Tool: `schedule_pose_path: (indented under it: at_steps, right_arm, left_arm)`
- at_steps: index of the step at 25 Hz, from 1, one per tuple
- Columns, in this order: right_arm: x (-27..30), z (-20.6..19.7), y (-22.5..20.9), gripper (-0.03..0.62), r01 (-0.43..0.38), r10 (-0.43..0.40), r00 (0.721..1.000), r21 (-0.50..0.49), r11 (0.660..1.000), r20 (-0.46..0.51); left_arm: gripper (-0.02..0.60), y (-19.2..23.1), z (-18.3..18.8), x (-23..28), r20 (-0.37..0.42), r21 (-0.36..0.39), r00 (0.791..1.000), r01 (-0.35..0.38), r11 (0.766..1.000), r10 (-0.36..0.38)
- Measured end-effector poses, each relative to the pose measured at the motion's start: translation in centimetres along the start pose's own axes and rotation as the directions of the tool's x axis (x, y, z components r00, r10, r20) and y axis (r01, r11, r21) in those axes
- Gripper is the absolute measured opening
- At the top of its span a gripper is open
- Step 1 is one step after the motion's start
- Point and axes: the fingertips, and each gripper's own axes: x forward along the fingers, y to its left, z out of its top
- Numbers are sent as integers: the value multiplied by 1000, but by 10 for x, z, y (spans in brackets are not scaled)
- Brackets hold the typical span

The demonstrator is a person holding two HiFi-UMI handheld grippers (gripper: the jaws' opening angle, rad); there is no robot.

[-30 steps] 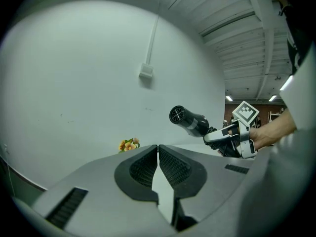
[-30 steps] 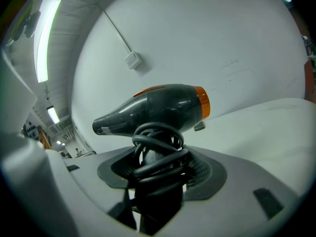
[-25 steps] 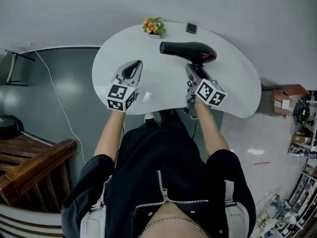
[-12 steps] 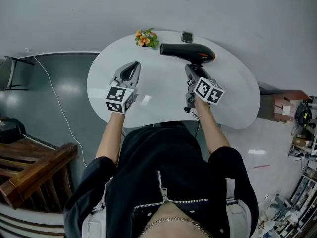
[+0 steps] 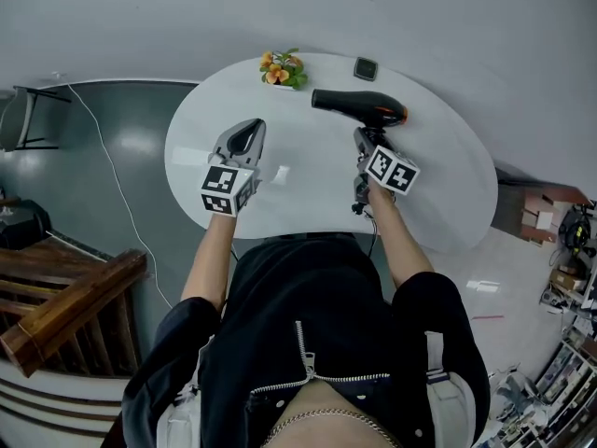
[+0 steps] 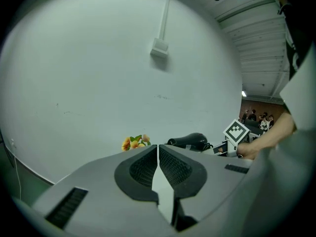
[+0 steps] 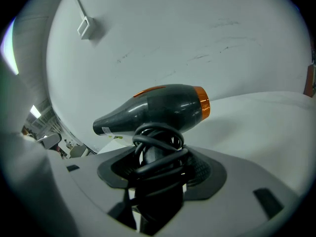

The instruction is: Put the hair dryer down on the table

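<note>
Cord coils (image 7: 158, 141) hide most of the handle of the hair dryer (image 7: 158, 108). The right gripper (image 7: 160, 164) fingers are clamped on that wrapped handle. The left gripper (image 6: 158, 149) fingers are closed together with nothing between them, over the near left of the tabletop (image 5: 308, 180). The hair dryer is right of centre, barrel level, nozzle pointing left; contact with the tabletop cannot be determined. At the far edge stand a flower pot (image 5: 282, 68) and a small dark object (image 5: 366, 67), too small to identify.

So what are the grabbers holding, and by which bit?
The right gripper holds the hair dryer by its cord-wrapped handle. The left gripper is shut on nothing.
</note>
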Motion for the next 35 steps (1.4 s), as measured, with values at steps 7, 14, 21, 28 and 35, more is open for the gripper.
schedule_pose_path:
  at_steps: [7, 14, 21, 28, 35]
  right_arm:
    - [35, -3, -8, 270, 36, -38, 998, -40, 999, -52]
    - [59, -12, -10, 270, 73, -78, 991, -55, 996, -108]
    - [71, -23, -16, 270, 135, -145, 979, -80, 988, -143]
    - [73, -31, -22, 272, 173, -185, 972, -93, 981, -143]
    - [74, -41, -22, 278, 187, -215, 963, -173, 967, -160]
  left_arm:
    - [28, 16, -10, -4, -29, -22, 998, -52, 998, 52]
    - [28, 28, -22, -13, -51, -48, 994, -99, 994, 97]
    - [28, 36, -30, -19, -62, -71, 990, -134, 989, 129]
    - [28, 40, -33, -26, -66, -80, 987, -150, 985, 145]
    - [28, 40, -35, -33, -60, -83, 987, -152, 985, 147]
